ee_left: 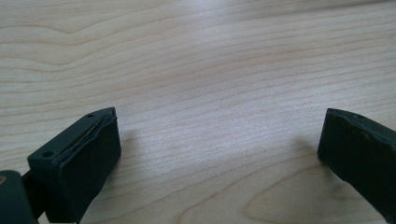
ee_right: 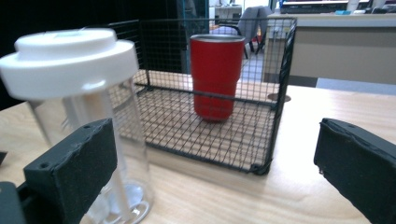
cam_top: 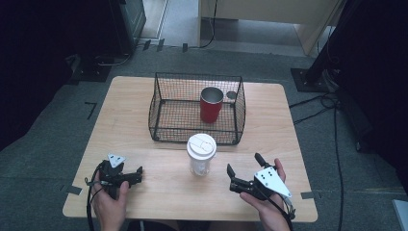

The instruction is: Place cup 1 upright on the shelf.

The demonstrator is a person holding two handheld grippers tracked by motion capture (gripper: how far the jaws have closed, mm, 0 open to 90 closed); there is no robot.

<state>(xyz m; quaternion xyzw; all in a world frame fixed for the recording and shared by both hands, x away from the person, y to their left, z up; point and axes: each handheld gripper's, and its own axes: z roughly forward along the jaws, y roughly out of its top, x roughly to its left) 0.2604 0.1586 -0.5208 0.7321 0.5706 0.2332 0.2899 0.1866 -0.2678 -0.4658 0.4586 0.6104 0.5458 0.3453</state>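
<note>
1. The clear tumbler (cam_top: 201,154) with its white lid (ee_right: 70,60) stands upright on the table (cam_top: 134,120), just in front of the wire basket (cam_top: 159,103) and between the two grippers.
2. Handling estimate: light, rigid, smooth-walled, likely slippery; grip the clear body below the lid.
3. The right gripper (cam_top: 245,172), jaws spread and empty, sits nearest the tumbler.
4. The left gripper (cam_top: 139,174) rests with jaws spread, empty.
5. Clearance: the basket's open top has room beside the red cup (cam_top: 210,104); lift over the front wall.
</note>
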